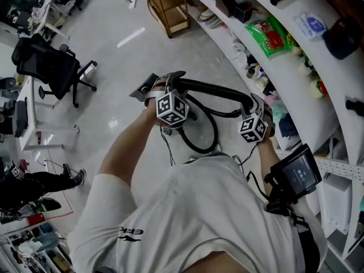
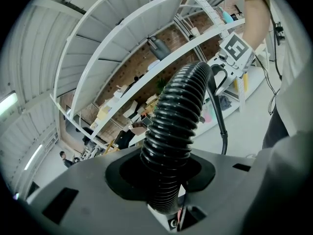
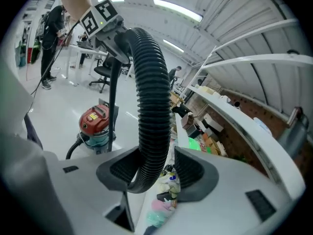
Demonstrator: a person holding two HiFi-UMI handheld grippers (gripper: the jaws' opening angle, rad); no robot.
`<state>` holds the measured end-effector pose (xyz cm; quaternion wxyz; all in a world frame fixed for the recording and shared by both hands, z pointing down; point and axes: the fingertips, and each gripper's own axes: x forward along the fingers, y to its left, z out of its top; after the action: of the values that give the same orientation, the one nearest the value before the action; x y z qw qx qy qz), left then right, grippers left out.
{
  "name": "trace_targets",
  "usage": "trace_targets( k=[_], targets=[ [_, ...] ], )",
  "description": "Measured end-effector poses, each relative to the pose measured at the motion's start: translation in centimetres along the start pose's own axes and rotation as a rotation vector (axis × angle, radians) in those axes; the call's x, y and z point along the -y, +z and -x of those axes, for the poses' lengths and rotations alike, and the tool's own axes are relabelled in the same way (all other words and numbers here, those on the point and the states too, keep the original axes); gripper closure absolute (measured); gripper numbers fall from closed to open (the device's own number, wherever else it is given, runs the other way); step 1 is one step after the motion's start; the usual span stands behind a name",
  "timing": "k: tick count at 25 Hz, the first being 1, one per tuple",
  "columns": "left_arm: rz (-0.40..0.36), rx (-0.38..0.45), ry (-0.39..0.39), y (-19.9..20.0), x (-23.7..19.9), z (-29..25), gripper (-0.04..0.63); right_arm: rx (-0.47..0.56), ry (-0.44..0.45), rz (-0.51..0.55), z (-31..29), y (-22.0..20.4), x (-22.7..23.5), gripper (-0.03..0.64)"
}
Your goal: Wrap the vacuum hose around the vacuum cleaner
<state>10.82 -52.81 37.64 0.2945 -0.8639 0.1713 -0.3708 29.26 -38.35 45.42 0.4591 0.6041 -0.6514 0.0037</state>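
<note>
- The left gripper [image 2: 168, 176] is clamped on the black ribbed hose [image 1: 219, 90]; the right gripper [image 3: 157, 173] has its jaws apart, with the hose resting against one pad and a gap to the other
- The hose spans between the two grippers, its long axis running across the person's front
- The vacuum cleaner [image 3: 95, 124] stands on the floor below, seemingly nearer the left gripper
- Shelving [image 1: 315, 115] crowds the right side; open floor [image 1: 125, 67] lies to the left

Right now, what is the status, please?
Left hand-held gripper shut on vacuum hose. Right hand-held gripper open, hose between jaws. Vacuum cleaner on floor, unwrapped.
</note>
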Motion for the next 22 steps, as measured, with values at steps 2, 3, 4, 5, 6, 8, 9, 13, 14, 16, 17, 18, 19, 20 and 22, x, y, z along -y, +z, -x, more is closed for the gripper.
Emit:
trace_targets(
  k=[2, 3, 4, 5, 6, 8, 9, 13, 14, 16, 17, 18, 19, 20, 22],
  targets=[
    [0.006, -0.013, 0.007, -0.2, -0.5, -0.5, 0.453, 0.003, 0.049, 0.005, -1.8, 0.2, -0.5, 0.410],
    [0.008, -0.020, 0.011, -0.2, -0.8, -0.6, 0.453, 0.005, 0.070, 0.004, -2.4, 0.4, -0.7, 0.410],
    [0.009, -0.024, 0.013, -0.3, -1.2, -0.5, 0.453, 0.007, 0.086, 0.002, -2.8, 0.6, -1.0, 0.410],
    [0.009, -0.027, 0.016, -0.3, -1.4, -0.2, 0.453, 0.009, 0.099, 0.001, -3.1, 0.9, -1.3, 0.410],
    [0.008, -0.029, 0.018, -0.4, -1.6, 0.3, 0.453, 0.011, 0.112, 0.001, -3.2, 1.2, -1.8, 0.410],
    [0.004, -0.029, 0.022, -0.4, -1.8, 1.1, 0.453, 0.010, 0.140, 0.010, -3.2, 1.7, -2.7, 0.410],
    [0.001, -0.031, 0.024, -0.3, -2.0, 1.3, 0.453, 0.008, 0.156, 0.015, -3.4, 1.8, -3.0, 0.410],
    [-0.013, -0.038, 0.027, -0.2, -3.0, -1.2, 0.453, 0.007, 0.180, -0.012, -6.3, 1.5, -1.8, 0.419],
    [-0.016, -0.041, 0.028, -0.3, -3.4, -1.8, 0.453, 0.009, 0.175, -0.025, -6.8, 1.6, -1.2, 0.423],
    [-0.020, -0.046, 0.031, -0.6, -4.3, -2.3, 0.453, 0.015, 0.159, -0.040, -7.0, 2.2, -0.2, 0.429],
    [-0.023, -0.046, 0.035, -0.8, -4.8, -2.4, 0.453, 0.019, 0.149, -0.043, -6.9, 2.7, 0.3, 0.430],
    [-0.026, -0.046, 0.038, -0.9, -5.4, -2.6, 0.453, 0.022, 0.138, -0.043, -6.9, 3.1, 0.8, 0.431],
    [-0.029, -0.044, 0.041, -1.2, -5.9, -2.8, 0.453, 0.025, 0.125, -0.042, -6.9, 3.5, 1.2, 0.431],
    [-0.033, -0.042, 0.043, -1.4, -6.5, -3.1, 0.453, 0.027, 0.113, -0.041, -6.9, 3.9, 1.6, 0.433],
    [-0.040, -0.036, 0.047, -2.3, -7.8, -4.0, 0.453, 0.031, 0.087, -0.041, -7.3, 4.9, 2.1, 0.434]
  ],
)
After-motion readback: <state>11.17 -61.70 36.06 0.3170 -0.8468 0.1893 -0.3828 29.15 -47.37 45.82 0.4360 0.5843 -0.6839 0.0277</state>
